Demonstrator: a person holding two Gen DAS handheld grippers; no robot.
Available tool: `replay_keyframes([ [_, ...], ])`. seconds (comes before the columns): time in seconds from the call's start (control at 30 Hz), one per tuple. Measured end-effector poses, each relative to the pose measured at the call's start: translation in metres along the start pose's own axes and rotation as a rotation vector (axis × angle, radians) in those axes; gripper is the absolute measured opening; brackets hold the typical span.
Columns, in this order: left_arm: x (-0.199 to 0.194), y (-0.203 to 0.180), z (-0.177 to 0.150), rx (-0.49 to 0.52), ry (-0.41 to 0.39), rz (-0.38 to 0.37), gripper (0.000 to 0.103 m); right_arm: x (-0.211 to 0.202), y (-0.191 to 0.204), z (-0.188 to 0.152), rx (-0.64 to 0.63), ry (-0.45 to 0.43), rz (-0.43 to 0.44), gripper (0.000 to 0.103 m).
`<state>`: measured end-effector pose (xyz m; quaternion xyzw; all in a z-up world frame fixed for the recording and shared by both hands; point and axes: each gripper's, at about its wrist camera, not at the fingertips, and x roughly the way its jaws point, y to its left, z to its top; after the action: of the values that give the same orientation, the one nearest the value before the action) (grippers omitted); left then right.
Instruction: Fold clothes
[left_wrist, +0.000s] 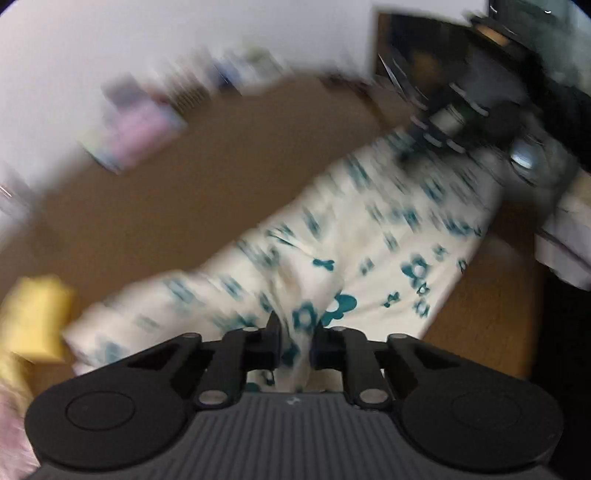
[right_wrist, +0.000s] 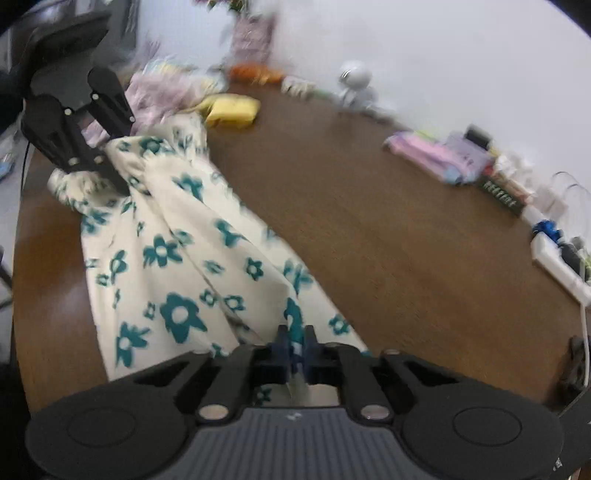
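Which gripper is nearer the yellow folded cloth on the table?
Left. The left gripper grips the floral garment beside the yellow cloth; the right gripper grips the opposite end.

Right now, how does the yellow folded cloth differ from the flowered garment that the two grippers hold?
The yellow folded cloth is plain, while the flowered garment is cream with teal flowers. The yellow cloth is a small compact bundle; the garment stretches long across the table. No gripper touches the yellow cloth, but the left gripper and the right gripper each pinch one end of the garment. Both lie on the brown table.
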<state>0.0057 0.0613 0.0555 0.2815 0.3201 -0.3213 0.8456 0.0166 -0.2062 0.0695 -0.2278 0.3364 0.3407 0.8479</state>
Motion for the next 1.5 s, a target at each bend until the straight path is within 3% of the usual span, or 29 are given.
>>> replay_keyframes([
  [0.03,-0.005,-0.013,0.001,0.074,-0.034,0.14,0.013,-0.005,0.002,0.0,0.004,-0.033,-0.028,0.002],
  [0.07,-0.008,-0.022,0.0,0.119,-0.051,0.224,0.013,-0.016,0.015,-0.003,-0.061,-0.095,-0.115,0.002],
  [0.1,-0.009,-0.024,-0.004,0.119,-0.041,0.219,0.013,-0.028,0.029,-0.007,-0.132,-0.16,-0.208,0.002],
  [0.17,-0.011,-0.028,-0.011,0.12,-0.021,0.208,0.013,-0.038,0.057,-0.022,-0.268,-0.223,-0.289,0.001],
  [0.27,-0.014,-0.034,-0.022,0.122,0.01,0.192,0.014,-0.022,0.075,-0.041,-0.356,-0.118,-0.301,0.001],
  [0.37,-0.018,-0.04,-0.034,0.123,0.04,0.176,0.035,-0.01,0.065,-0.048,-0.325,-0.029,-0.264,0.0],
  [0.43,-0.032,-0.041,-0.037,0.087,0.051,0.127,0.067,-0.012,0.056,-0.047,-0.273,-0.004,-0.238,0.0],
  [0.47,-0.043,-0.039,-0.039,0.062,0.062,0.088,0.073,-0.015,0.055,-0.047,-0.257,0.007,-0.223,0.001],
  [0.57,-0.057,-0.045,-0.05,0.064,0.067,0.045,0.08,-0.033,0.048,-0.036,-0.227,0.01,-0.118,0.028],
  [0.6,-0.058,-0.049,-0.053,0.081,0.066,0.054,0.084,-0.045,0.048,-0.035,-0.219,-0.015,-0.082,0.048],
  [0.63,-0.052,-0.054,-0.055,0.117,0.065,0.089,0.085,-0.052,0.05,-0.033,-0.214,-0.047,-0.054,0.059],
  [0.7,-0.038,-0.061,-0.059,0.175,0.077,0.131,0.085,-0.059,0.044,-0.028,-0.204,-0.107,0.0,0.061],
  [0.8,-0.021,-0.05,-0.06,0.181,0.076,0.125,0.081,-0.036,0.045,-0.009,-0.224,-0.126,0.003,0.066],
  [0.87,-0.023,-0.04,-0.062,0.157,0.099,0.111,0.048,-0.013,0.048,0.002,-0.247,-0.075,0.034,0.065],
  [0.9,-0.024,-0.034,-0.063,0.144,0.111,0.103,0.026,-0.001,0.051,0.005,-0.273,-0.044,0.066,0.061],
  [0.93,-0.025,-0.029,-0.065,0.132,0.122,0.096,0.016,0.007,0.052,0.004,-0.302,-0.025,0.083,0.052],
  [1.03,-0.027,-0.013,-0.068,0.095,0.157,0.074,0.01,0.013,0.04,0.002,-0.289,-0.001,0.154,0.04],
  [1.07,-0.028,-0.008,-0.069,0.083,0.168,0.067,0.01,0.014,0.033,0.002,-0.254,0.017,0.183,0.021],
  [1.1,-0.029,-0.002,-0.07,0.07,0.18,0.06,0.009,0.014,0.025,0.002,-0.219,0.035,0.211,0.017],
  [1.27,-0.037,-0.007,-0.081,0.008,0.174,0.0,0.012,-0.007,0.011,-0.019,-0.249,0.092,0.255,0.016],
  [1.4,-0.066,-0.009,-0.078,-0.078,0.125,-0.047,0.029,-0.026,0.017,-0.024,-0.314,0.1,0.22,0.025],
  [1.47,-0.089,-0.001,-0.067,-0.117,0.01,-0.056,0.045,-0.043,0.025,-0.017,-0.362,0.054,0.203,0.026],
  [1.5,-0.094,0.004,-0.059,-0.124,-0.046,-0.068,0.062,-0.051,0.028,-0.011,-0.372,0.007,0.193,0.026],
])
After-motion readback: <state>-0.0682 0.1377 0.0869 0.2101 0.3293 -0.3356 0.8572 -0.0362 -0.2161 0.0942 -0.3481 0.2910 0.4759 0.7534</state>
